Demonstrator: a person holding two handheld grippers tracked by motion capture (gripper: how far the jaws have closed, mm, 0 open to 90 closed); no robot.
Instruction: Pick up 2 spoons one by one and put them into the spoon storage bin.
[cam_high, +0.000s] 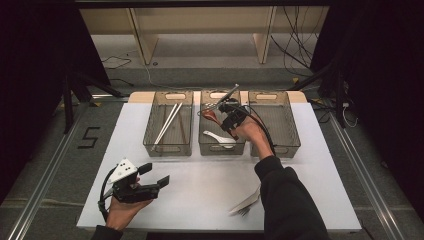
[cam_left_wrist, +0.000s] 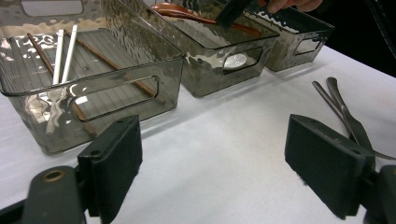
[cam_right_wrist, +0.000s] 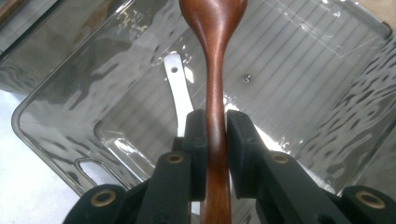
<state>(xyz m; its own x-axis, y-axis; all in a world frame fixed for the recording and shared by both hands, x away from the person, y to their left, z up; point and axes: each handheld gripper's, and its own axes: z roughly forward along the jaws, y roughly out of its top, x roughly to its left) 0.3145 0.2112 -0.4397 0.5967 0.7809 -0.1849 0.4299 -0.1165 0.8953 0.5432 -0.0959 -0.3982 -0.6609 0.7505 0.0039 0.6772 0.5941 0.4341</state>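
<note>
Wooden spoon (cam_right_wrist: 215, 70) clamped in right gripper (cam_right_wrist: 215, 135) above middle bin (cam_high: 204, 145) holding white spoon (cam_high: 219, 138); left bin (cam_high: 150, 145): chopsticks (cam_high: 167, 122); left gripper (cam_left_wrist: 215, 158) jaws apart; near-right cutlery (cam_left_wrist: 345, 116), possibly knives.

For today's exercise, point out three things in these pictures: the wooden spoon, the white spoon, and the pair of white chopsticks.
wooden spoon (cam_right_wrist: 214, 70), right gripper view, on its handle above the jaws.
white spoon (cam_high: 223, 139), high view, on its bowl in the middle bin.
white chopsticks (cam_high: 168, 122), high view, midway along the pair in the left bin.
</note>
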